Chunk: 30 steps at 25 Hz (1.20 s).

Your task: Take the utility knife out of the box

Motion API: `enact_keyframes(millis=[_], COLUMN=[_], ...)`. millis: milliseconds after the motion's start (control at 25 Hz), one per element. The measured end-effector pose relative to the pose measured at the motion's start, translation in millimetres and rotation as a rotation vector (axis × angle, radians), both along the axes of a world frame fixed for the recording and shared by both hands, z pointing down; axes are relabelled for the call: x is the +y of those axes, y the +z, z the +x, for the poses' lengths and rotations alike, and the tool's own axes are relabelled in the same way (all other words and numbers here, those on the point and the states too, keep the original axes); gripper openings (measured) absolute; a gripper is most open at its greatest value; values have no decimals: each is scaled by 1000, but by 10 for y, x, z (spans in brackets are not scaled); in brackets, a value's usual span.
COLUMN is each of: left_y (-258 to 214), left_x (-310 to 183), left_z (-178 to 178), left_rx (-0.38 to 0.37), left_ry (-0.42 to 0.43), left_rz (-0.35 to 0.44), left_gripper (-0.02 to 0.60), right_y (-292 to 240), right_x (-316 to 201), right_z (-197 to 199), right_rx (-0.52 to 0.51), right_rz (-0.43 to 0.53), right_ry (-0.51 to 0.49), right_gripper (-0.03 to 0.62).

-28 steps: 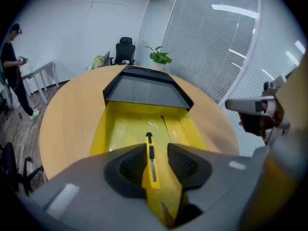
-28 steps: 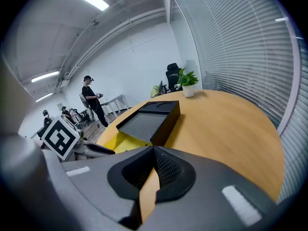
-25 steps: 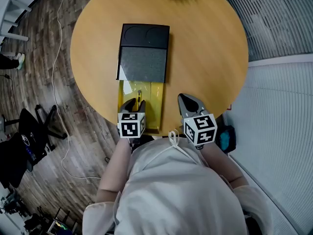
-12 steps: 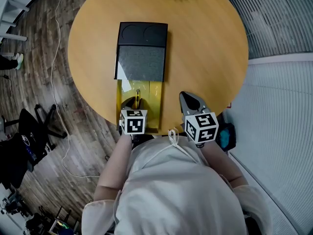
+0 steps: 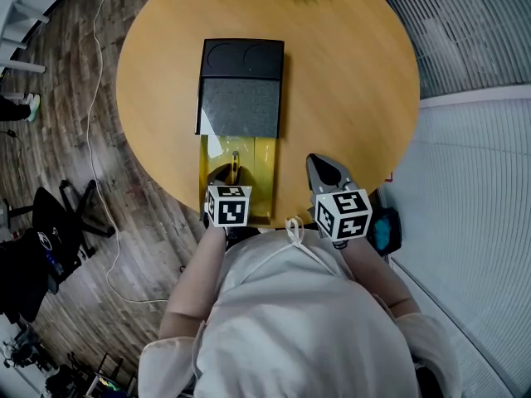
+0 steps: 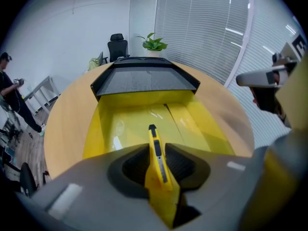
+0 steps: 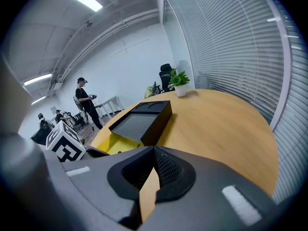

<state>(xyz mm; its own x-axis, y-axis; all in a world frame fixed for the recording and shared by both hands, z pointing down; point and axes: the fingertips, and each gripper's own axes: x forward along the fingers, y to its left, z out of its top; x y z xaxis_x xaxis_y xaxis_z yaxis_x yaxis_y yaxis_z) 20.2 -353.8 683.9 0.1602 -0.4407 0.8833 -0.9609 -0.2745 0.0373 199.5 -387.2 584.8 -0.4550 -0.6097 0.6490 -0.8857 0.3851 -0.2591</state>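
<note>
Yellow plastic lies nearest: the utility knife (image 6: 153, 137) stands on edge inside the open yellow box (image 6: 108, 129), at the 6 o'clock edge of the round wooden table (image 5: 348, 81). The left gripper (image 6: 157, 147) has just been closing its jaws, and both pads press on the knife's handle. At its 3 o'clock, the right gripper (image 7: 154, 149) hovers over bare table, jaws together and empty. Beyond the box, touching it, lies a black lid (image 5: 241, 89). A potted plant (image 7: 179, 82) sits at the table's 12 o'clock edge.

Left gripper (image 6: 155, 147) just closing on utility knife (image 6: 153, 134); right gripper (image 7: 154, 151) fingers (image 7: 167, 170) together.
</note>
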Motion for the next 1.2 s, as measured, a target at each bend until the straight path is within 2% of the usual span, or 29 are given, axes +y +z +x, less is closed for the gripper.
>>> enact_keyframes(millis=[200,480,640,920,1040,1200], left_y=[0,-13,-75,-497,-878,-1456], left_x=[-14,0,31,9,-41,-81], left_z=[-44,-49,-70,-154,-166,-113], left_rx=[26,27,43,91,114,121], left_ry=[13,53,32,21,32,88], left_rz=[-16,-17,22,153,248,399], left_gripper=[67,64,64,64,64,64], right_y=[5,-60,-127,-307,-436,-592], right_x=[53,128,184,273,319,436], right_z=[-14,-53,-53,-70,-122,-212], right_rx=[5,9,12,24,25,21], right_rz=[-6,7,21,72,105,140], right_ry=[4,15,33,69,78,92], right_gripper=[0,0,0,0,0,0])
